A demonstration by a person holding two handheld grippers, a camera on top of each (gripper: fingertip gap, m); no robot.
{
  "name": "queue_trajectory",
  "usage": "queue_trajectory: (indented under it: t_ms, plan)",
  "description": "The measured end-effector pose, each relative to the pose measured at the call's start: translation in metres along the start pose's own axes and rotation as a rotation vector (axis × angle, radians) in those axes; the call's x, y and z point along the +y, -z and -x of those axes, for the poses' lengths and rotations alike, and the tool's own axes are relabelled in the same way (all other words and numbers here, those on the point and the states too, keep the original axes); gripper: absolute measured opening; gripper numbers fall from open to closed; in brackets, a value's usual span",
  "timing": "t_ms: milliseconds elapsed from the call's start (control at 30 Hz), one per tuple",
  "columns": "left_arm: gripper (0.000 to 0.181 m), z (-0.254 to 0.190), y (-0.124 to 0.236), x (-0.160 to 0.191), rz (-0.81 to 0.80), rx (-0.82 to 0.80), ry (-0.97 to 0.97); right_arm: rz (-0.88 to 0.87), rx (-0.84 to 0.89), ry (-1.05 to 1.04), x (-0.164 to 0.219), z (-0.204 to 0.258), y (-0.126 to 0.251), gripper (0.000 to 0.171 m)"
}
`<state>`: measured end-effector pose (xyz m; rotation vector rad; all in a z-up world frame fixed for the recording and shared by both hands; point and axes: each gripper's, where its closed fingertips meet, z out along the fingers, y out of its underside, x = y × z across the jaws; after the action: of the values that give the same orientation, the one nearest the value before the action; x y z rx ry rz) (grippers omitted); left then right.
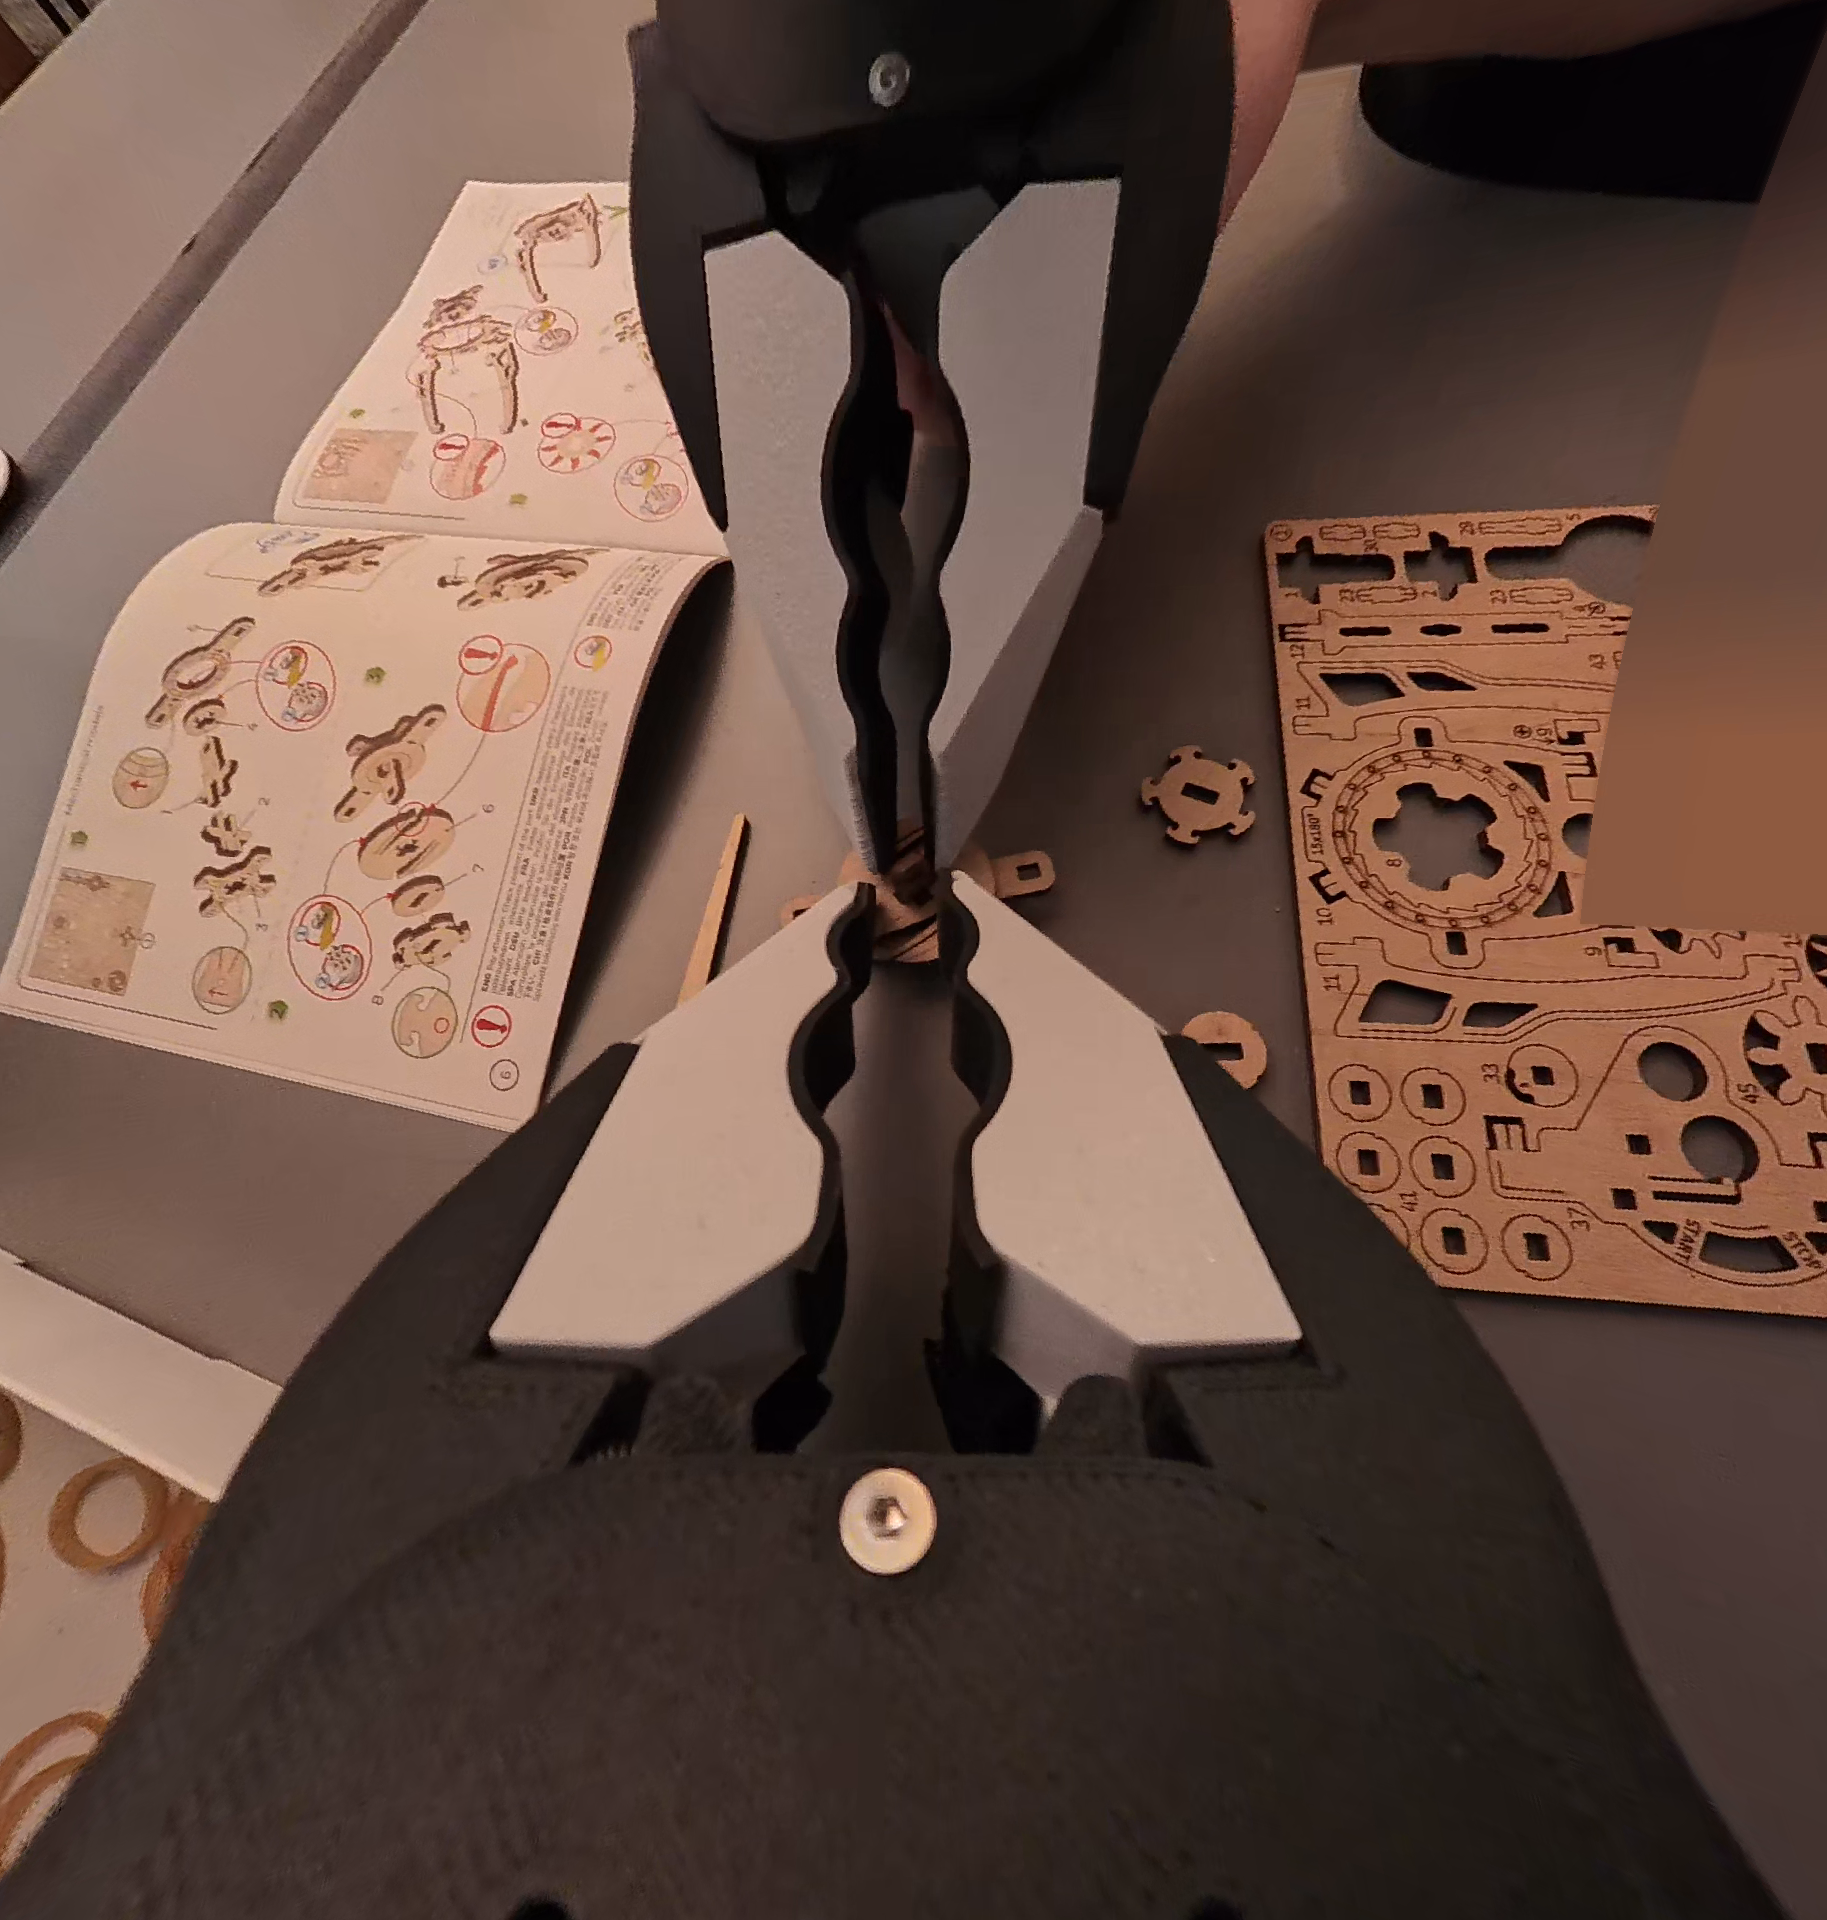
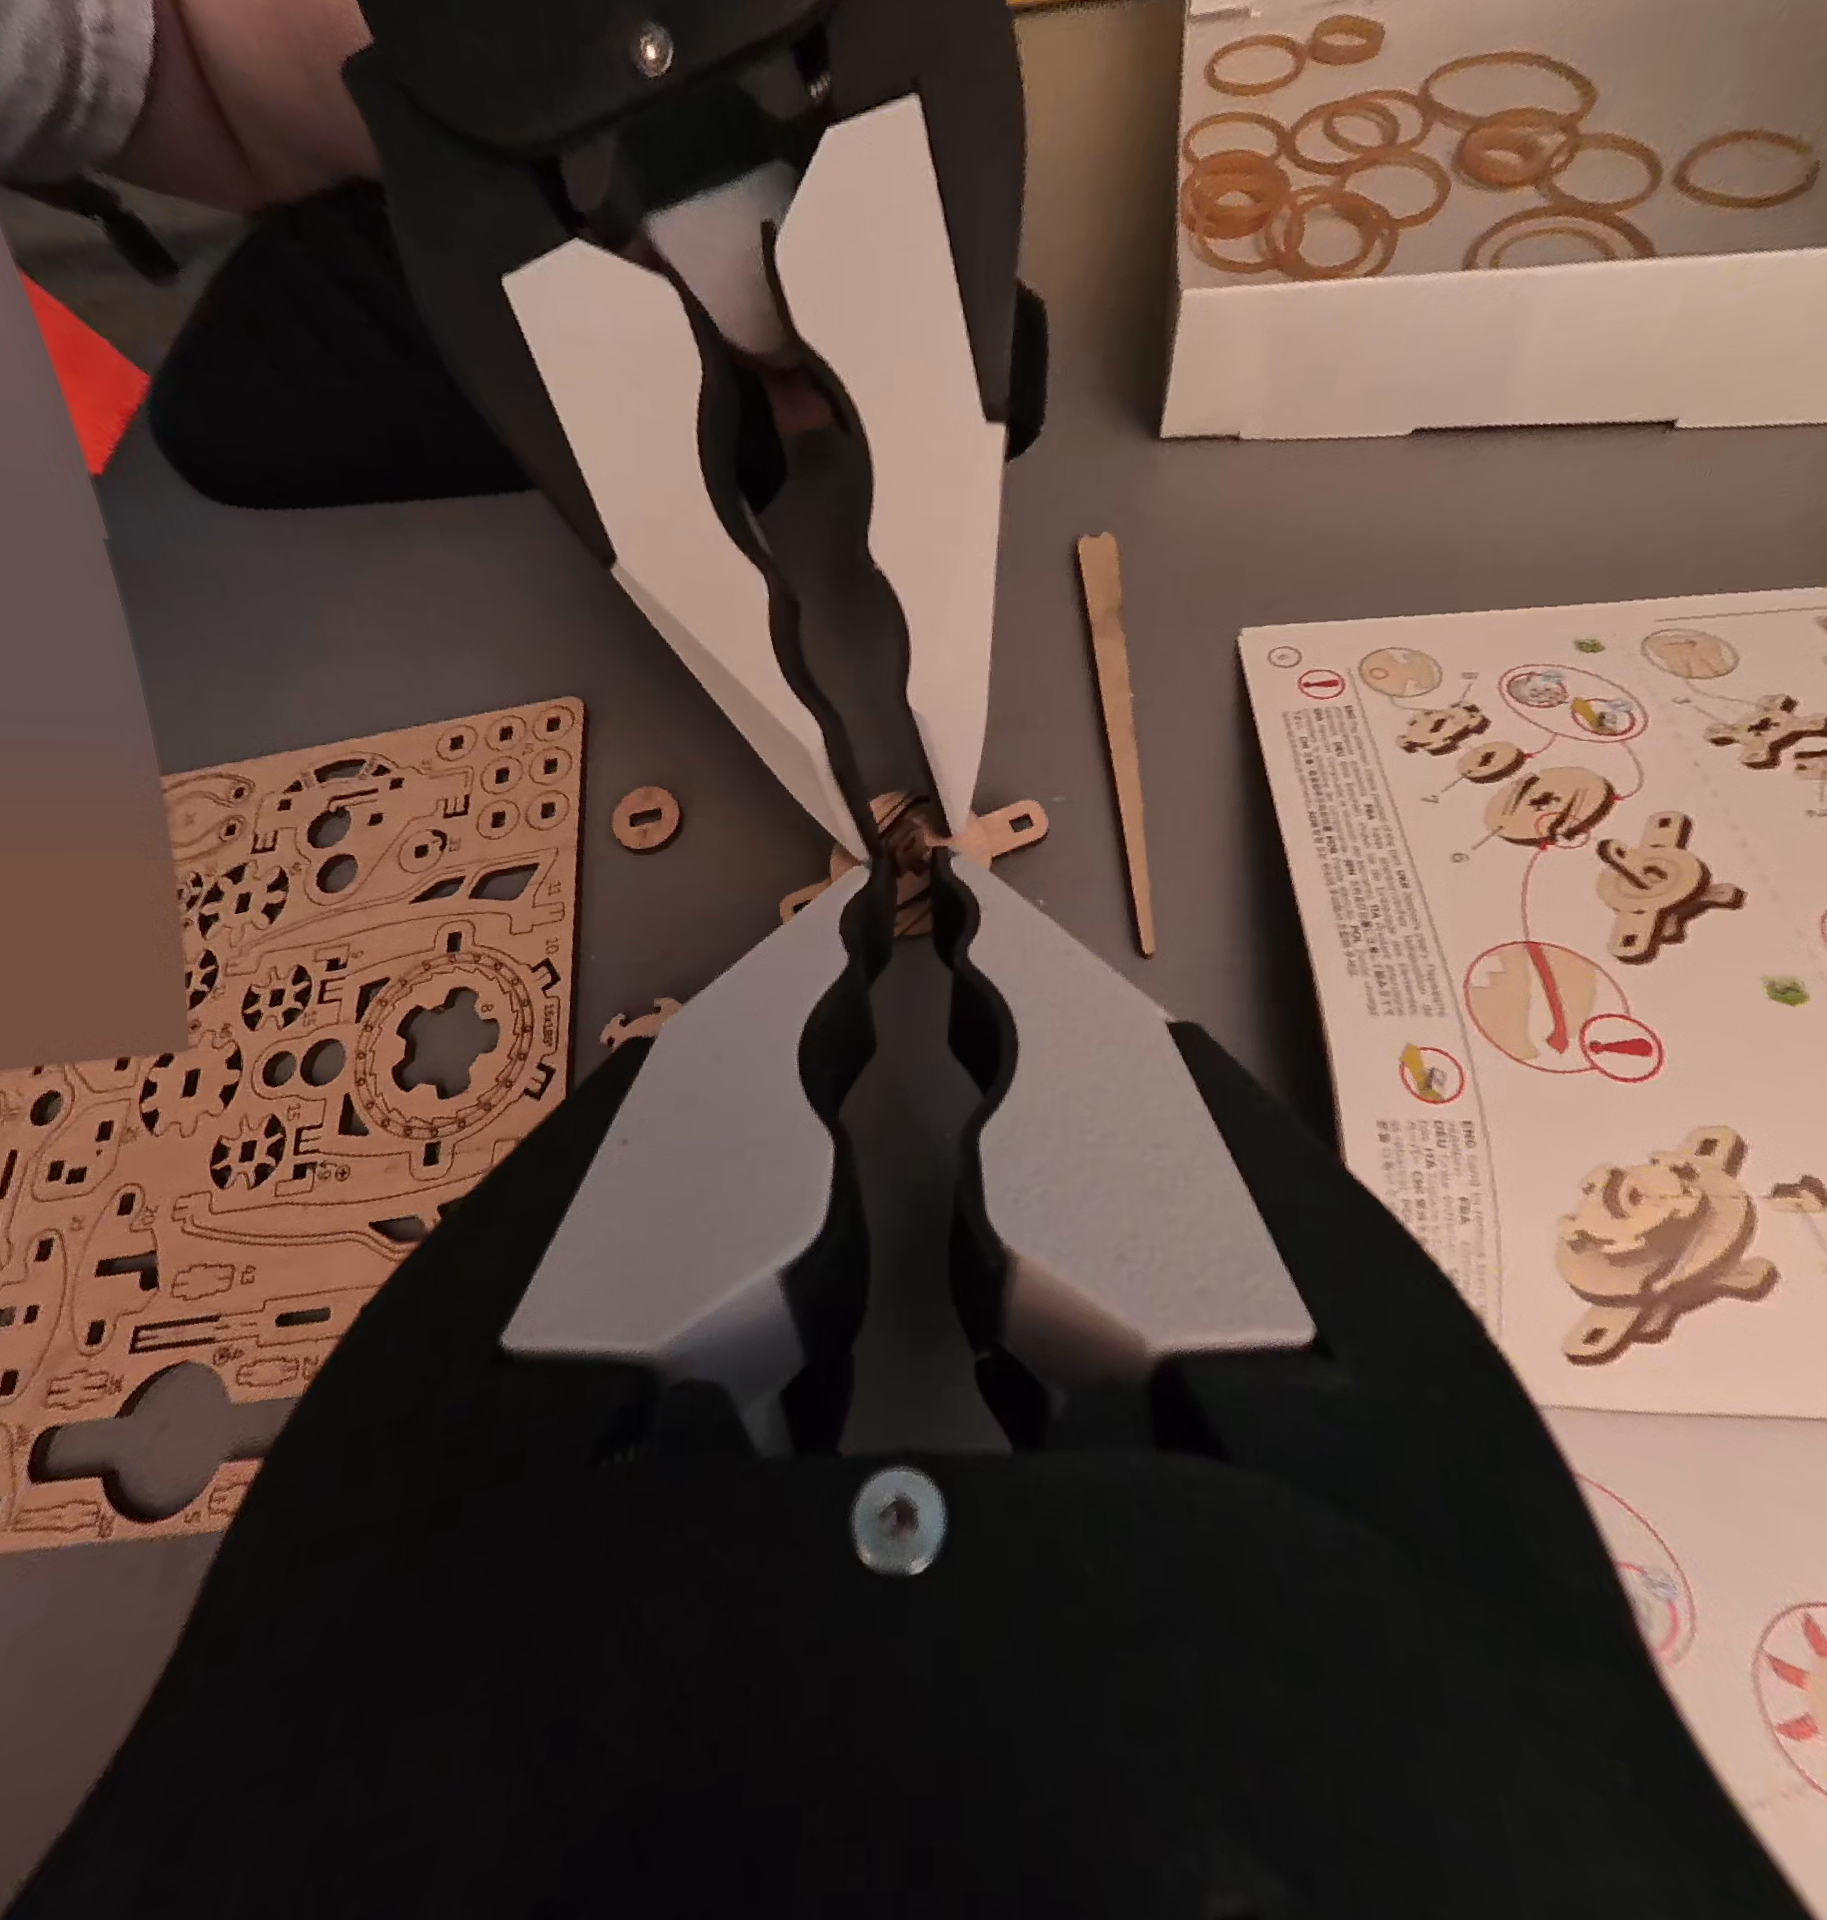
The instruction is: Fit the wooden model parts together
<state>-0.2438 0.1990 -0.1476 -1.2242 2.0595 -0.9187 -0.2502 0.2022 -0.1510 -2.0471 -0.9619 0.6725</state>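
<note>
A dim grey worktop (image 1: pixel 1304 364) carries an open instruction booklet (image 1: pixel 296 790) and a laser-cut wooden sheet (image 1: pixel 1511 1039). Both tongs – left (image 1: pixel 907 914), right (image 2: pixel 904 878) – meet tip to tip, pinching the small wooden assembly (image 1: pixel 904 920). Only the right view shows a white box (image 2: pixel 1511 343) of rubber bands.

A hobby worktable: grey table (image 1: pixel 265 1195), instruction booklet (image 1: pixel 296 790), laser-cut wooden sheet (image 1: pixel 1491 1039).
</note>
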Motion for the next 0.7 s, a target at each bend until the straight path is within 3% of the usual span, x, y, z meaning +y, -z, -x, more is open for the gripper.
queue_trajectory:
  t_ms: [133,233,333,400,533,700]
  plan:
    - [0.017,0.001,0.001,-0.001,-0.023,-0.005,-0.040,-0.019,-0.012,0.056,-0.004,0.000,0.001,0.011]
    - [0.038,-0.001,0.004,0.002,-0.012,0.026,-0.076,-0.091,-0.057,0.000,-0.014,0.001,0.010,0.025]
    - [0.049,-0.007,0.002,0.006,0.005,0.052,-0.129,-0.156,-0.064,0.139,-0.026,0.009,0.023,0.024]
    - [0.051,-0.006,0.002,0.006,0.003,0.028,-0.167,-0.110,0.000,0.250,-0.019,0.006,0.021,0.025]
    - [0.036,-0.001,0.002,0.003,-0.012,-0.044,-0.264,0.026,0.053,0.365,0.005,0.003,0.005,0.025]
    - [0.014,-0.001,0.003,0.003,-0.026,-0.037,-0.254,0.002,0.092,0.314,-0.001,-0.005,0.002,0.018]
